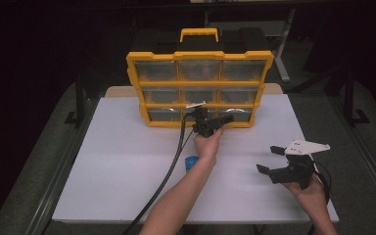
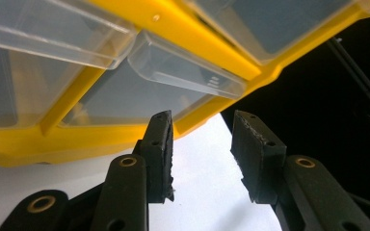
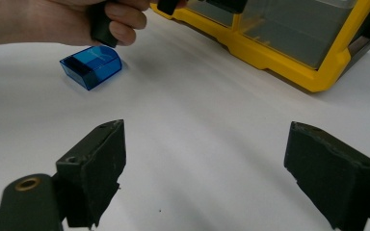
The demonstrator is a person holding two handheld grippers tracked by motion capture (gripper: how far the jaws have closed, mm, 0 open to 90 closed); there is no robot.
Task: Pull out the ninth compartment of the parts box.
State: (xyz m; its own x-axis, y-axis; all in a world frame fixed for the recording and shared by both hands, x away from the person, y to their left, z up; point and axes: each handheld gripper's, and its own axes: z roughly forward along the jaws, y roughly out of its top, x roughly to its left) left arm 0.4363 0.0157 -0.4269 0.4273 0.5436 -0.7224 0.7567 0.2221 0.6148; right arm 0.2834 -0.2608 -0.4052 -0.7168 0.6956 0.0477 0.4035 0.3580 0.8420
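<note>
A yellow organizer (image 1: 200, 55) with clear drawers stands upright at the back middle of the white table (image 1: 117, 161). My left gripper (image 1: 225, 119) is held just in front of its bottom row. In the left gripper view that gripper (image 2: 200, 120) is open, its pads (image 2: 160, 144) a short way below a clear drawer handle (image 2: 188, 67) with nothing between them. My right gripper (image 1: 268, 159) rests low at the front right, jaws wide open and empty (image 3: 207, 130). A small blue translucent box (image 3: 91, 65) lies on the table beside the left hand (image 3: 53, 19).
The blue box (image 1: 191, 162) is partly hidden behind the left forearm. A black cable (image 1: 169, 171) trails from the left gripper toward the table's front edge. The organizer's yellow corner (image 3: 318, 79) sits ahead and right of the right gripper. Dark floor surrounds the table.
</note>
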